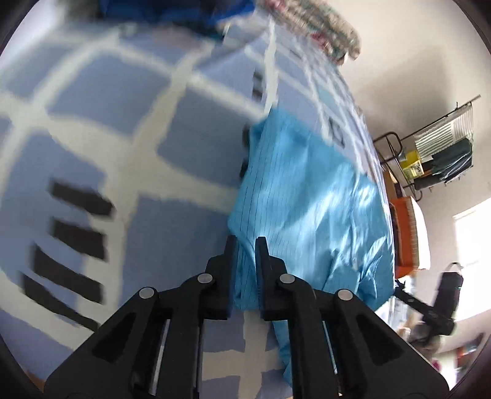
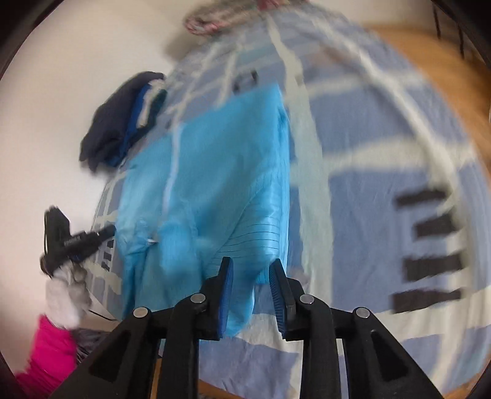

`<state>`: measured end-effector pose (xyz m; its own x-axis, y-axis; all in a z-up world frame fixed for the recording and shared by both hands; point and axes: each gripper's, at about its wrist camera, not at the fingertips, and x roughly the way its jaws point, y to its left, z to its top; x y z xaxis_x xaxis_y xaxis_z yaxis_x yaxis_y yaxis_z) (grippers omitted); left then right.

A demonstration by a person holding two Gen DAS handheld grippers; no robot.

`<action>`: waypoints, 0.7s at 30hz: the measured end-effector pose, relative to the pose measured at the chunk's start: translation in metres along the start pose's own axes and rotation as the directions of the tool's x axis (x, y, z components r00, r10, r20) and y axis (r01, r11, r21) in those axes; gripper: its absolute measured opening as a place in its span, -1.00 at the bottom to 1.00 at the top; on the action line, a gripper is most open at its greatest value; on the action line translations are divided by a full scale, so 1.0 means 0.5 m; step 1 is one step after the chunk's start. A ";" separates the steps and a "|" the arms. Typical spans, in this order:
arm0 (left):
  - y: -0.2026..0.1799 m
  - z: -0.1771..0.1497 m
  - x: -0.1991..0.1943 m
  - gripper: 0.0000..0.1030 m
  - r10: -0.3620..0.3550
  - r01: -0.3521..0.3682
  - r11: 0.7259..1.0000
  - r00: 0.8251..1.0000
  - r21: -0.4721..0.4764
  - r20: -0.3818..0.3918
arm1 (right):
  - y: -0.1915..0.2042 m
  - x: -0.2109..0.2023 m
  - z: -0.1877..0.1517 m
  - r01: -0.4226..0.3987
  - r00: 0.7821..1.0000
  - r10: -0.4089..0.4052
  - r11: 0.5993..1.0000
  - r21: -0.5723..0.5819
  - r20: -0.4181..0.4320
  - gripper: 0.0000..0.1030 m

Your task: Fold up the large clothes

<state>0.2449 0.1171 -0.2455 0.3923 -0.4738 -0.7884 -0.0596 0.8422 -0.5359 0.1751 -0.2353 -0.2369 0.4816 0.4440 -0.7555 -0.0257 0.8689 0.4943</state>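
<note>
A light-blue pinstriped garment lies crumpled on a bed cover of lavender squares, white bands and black bars. My left gripper is shut on a fold at the garment's near edge, the cloth pinched between its jaws. In the right wrist view the same garment hangs down between the jaws of my right gripper. The cloth rests against the left pad, and a gap shows at the right pad. Each view shows the other gripper: the right one, and the left one at the garment's far side.
A dark pile of clothes sits at the bed's far left, patterned fabric at its head. A metal rack and an orange box stand beside the bed. A gloved hand with a pink sleeve holds the left gripper. Wooden floor lies beyond the bed.
</note>
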 end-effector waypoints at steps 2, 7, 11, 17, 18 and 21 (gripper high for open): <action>-0.037 0.021 -0.030 -0.85 0.008 -0.012 0.998 0.998 0.060 0.060 | 0.034 -0.032 0.021 0.024 0.997 -0.018 0.996 -0.081 0.074 -0.49; -0.139 0.075 0.006 -0.85 -0.035 0.019 0.982 0.996 0.190 0.082 | 0.115 -0.029 0.102 0.123 0.966 -0.051 0.952 -0.281 0.253 0.09; -0.203 0.116 0.097 -0.85 -0.039 0.032 0.969 0.999 0.246 0.025 | 0.154 0.053 0.197 0.145 0.972 -0.080 0.944 -0.295 0.223 0.09; -0.249 0.159 0.231 -0.85 0.039 -0.033 0.934 0.999 0.355 -0.009 | 0.109 0.179 0.280 0.119 0.990 -0.099 0.967 -0.227 0.097 -0.39; -0.243 0.164 0.248 -0.85 0.054 -0.047 0.933 0.998 0.356 -0.010 | 0.087 0.191 0.280 0.124 0.991 -0.110 0.966 -0.225 0.075 -0.41; -0.213 0.181 0.297 -0.85 0.085 -0.078 0.932 0.996 0.354 -0.006 | 0.032 0.222 0.261 0.158 0.987 -0.157 0.967 -0.199 0.024 -0.46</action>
<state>0.3924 -0.0197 -0.2782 0.3803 -0.4019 -0.8330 0.2391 0.9127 -0.3312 0.3425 -0.2008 -0.2567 0.5010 0.2971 -0.8129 -0.1230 0.9541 0.2729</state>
